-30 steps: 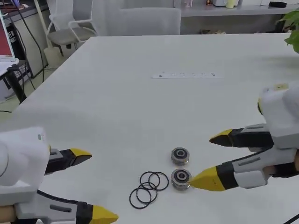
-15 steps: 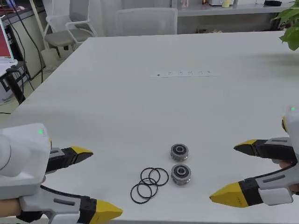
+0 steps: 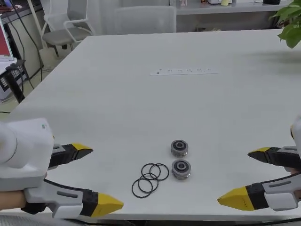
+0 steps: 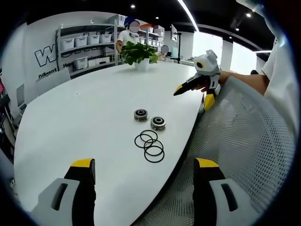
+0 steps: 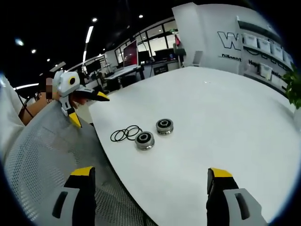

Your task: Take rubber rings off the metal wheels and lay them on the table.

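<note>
Two metal wheels lie near the table's front edge, the far wheel and the near wheel. Several black rubber rings lie overlapping on the table just left of the near wheel. My left gripper is open at the front left, apart from the rings. My right gripper is open at the front right, well clear of the wheels. The left gripper view has the wheels, the rings and the right gripper beyond my open left gripper. The right gripper view has the wheels and rings.
A pale strip with small marks lies mid-table. A potted plant stands at the far right corner. Office chairs stand behind the far edge. A mesh chair back sits close to the table's front edge.
My right gripper has drawn back from the near wheel, to the right and toward the front edge, staying open. The left gripper has barely moved. Wheels and rings lie as before.
</note>
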